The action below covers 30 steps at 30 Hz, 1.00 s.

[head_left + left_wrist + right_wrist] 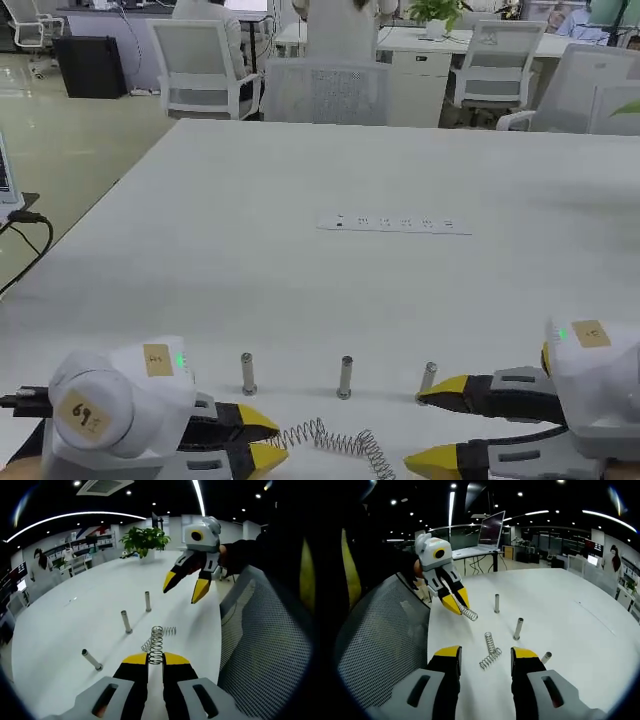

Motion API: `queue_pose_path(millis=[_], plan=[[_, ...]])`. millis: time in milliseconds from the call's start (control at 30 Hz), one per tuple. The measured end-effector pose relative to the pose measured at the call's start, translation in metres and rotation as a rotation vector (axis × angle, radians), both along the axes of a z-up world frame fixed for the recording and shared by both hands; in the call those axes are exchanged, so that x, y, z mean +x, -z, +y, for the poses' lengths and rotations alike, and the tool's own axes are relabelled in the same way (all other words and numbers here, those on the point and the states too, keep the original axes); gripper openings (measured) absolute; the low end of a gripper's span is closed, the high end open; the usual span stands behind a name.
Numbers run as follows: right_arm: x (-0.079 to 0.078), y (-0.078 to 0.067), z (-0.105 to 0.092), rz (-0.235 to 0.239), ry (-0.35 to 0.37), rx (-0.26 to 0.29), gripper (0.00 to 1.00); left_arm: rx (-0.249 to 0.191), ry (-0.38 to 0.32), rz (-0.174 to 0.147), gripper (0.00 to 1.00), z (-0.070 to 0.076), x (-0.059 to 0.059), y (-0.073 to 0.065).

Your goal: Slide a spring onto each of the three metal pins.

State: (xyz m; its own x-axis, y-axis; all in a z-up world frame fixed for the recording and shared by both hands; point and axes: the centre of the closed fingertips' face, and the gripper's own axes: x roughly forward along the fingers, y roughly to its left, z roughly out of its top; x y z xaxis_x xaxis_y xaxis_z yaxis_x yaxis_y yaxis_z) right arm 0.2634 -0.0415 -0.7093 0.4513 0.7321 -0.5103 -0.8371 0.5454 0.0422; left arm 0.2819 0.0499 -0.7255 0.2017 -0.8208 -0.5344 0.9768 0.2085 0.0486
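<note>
Gripped a spring (156, 641) between the almost closed yellow tips of the left tool (156, 659) at the near left of the white table (200, 260), with the coil poking straight out past the jaws. Held the right tool (486, 653) spread wide at the near right, with nothing between its jaws and its far tip just beside the right pin (428, 378). Found that pin in a left-to-right row with the middle pin (345, 377) and the left pin (248, 373), close to the near edge, all three standing on their flanged bases and none yet wearing a spring. Noted two loose springs (490, 643) lying flat on the table between the two tools, on the near side of the middle pin, ends drawn close in a shallow V; could not tell whether touching each other. From the left tool's camera, saw the right tool across the row of pins, jaws parted. Farther back, spotted a white power strip (393, 222) lying flat toward the middle of the table, well apart from the pins, and beyond the far edge several white office chairs (205, 65) and a potted plant (145, 540).
</note>
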Motion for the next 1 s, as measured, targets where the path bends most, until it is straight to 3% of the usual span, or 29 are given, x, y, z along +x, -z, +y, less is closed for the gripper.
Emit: queue_pose_path(millis=[533,1000], plan=[[0.008,-0.001,0.035,0.018,-0.117,0.006,0.32,-0.006,0.050,-0.009,0.02,-0.014,-0.005,-0.004],[0.003,0.004,0.054,0.041,-0.188,0.008,0.26,-0.021,0.092,-0.022,0.02,-0.024,-0.016,-0.012]])
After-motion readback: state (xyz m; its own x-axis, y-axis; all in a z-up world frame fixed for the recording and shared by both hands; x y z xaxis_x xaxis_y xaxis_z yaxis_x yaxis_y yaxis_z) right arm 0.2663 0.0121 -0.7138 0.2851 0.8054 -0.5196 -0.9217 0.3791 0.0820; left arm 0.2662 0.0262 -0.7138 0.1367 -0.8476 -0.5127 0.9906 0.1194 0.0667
